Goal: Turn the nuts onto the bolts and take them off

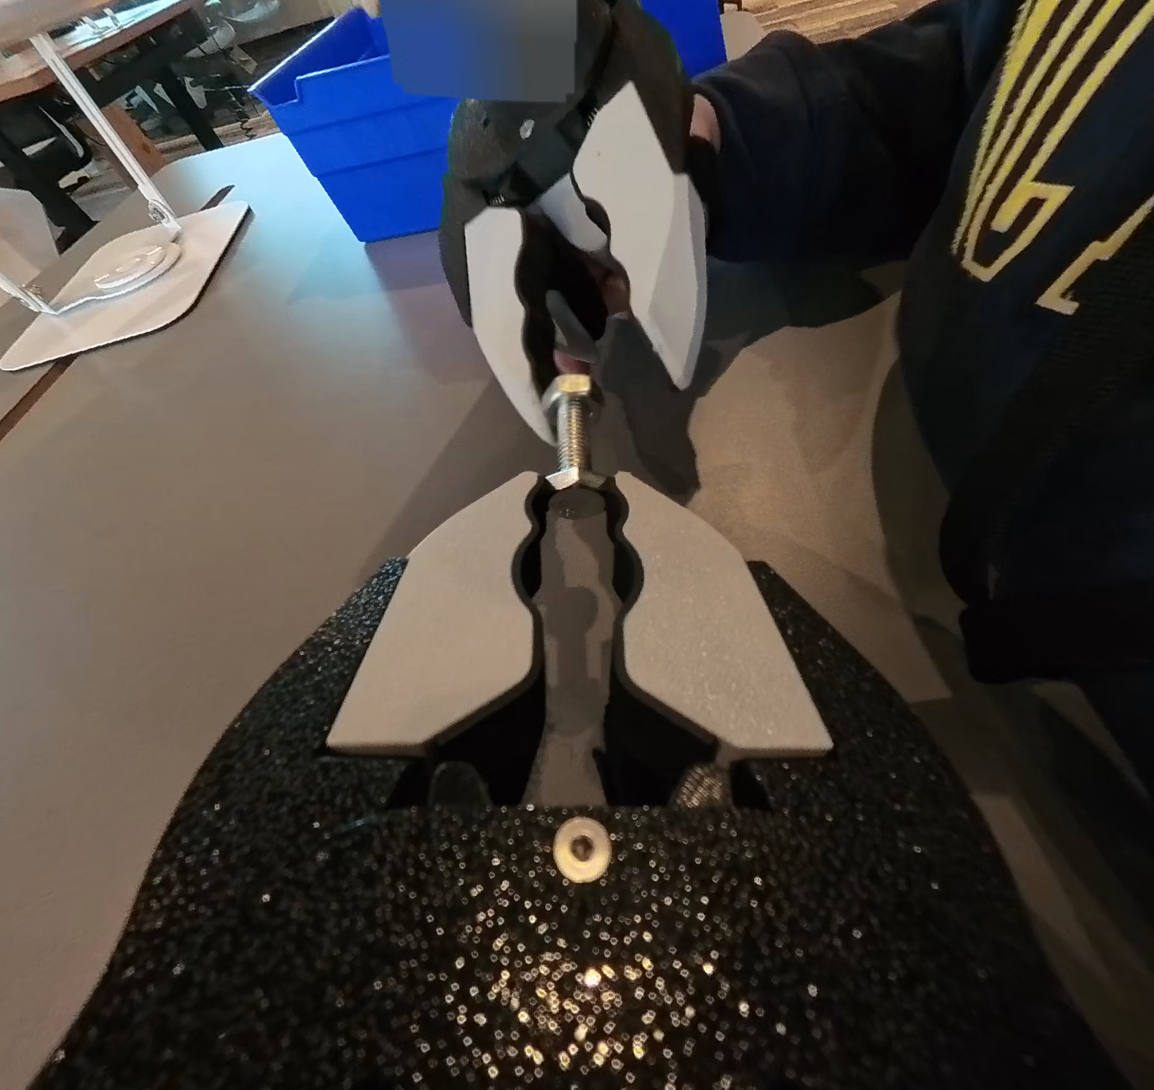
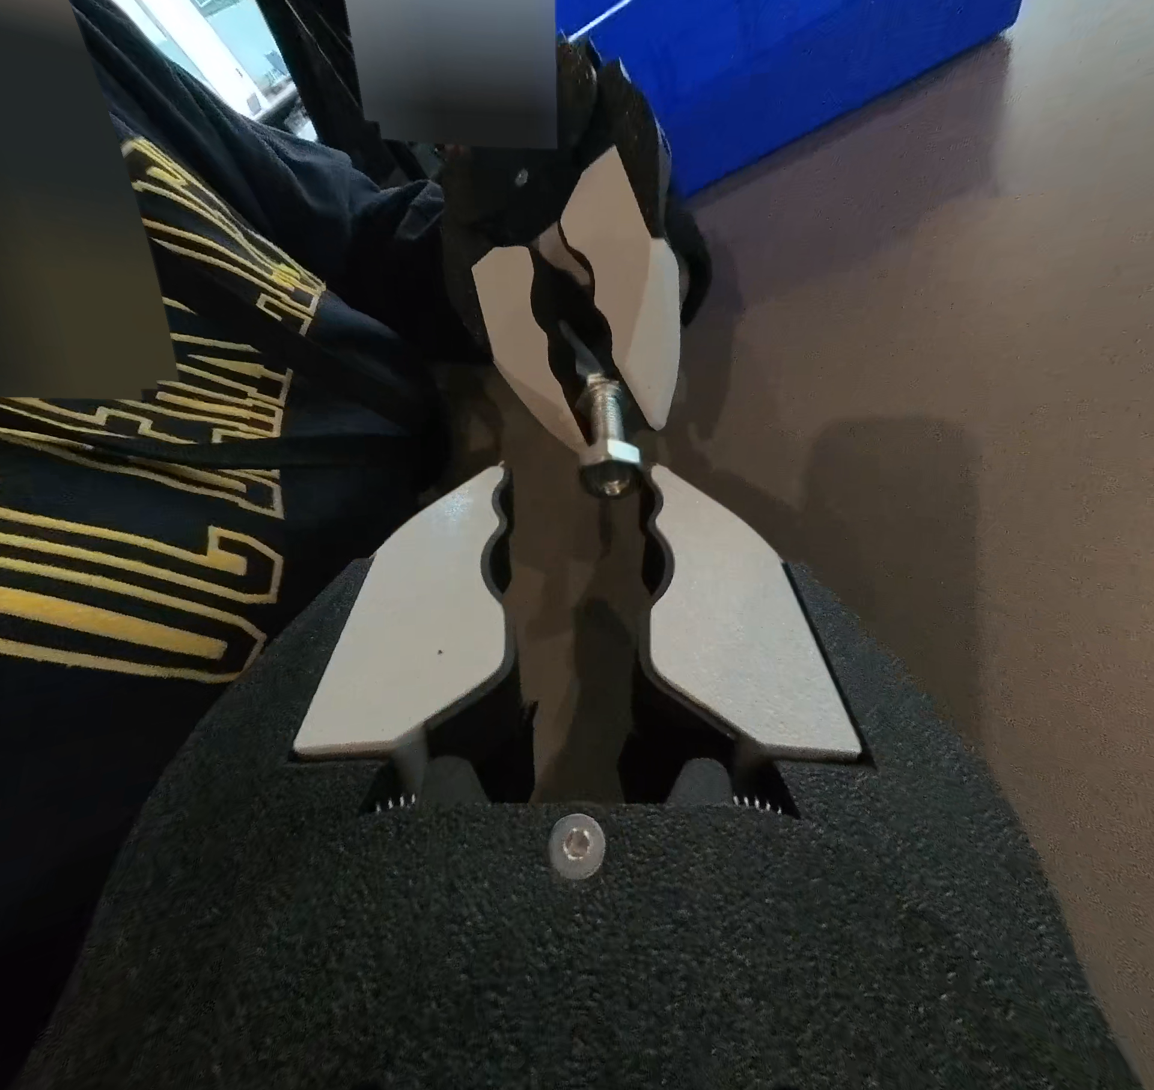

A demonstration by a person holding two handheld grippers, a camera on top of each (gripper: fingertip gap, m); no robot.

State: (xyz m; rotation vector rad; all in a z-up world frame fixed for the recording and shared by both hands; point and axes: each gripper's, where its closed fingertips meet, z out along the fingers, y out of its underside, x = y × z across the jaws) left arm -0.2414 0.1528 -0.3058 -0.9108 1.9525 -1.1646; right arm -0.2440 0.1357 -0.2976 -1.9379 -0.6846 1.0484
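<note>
Left gripper (image 1: pixel 573 485) clamps the bolt (image 1: pixel 569 429) head, shaft pointing straight at the right gripper (image 2: pixel 577 479), whose jaws stand open around the nut (image 2: pixel 611 466) at the bolt's tip.

Grey-brown table (image 1: pixel 218 529) bearing blue bin (image 1: pixel 374 142)

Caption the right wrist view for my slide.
Left claw grips a bolt by its head; the hex nut on its tip sits between the tips of the open right claw.
</note>
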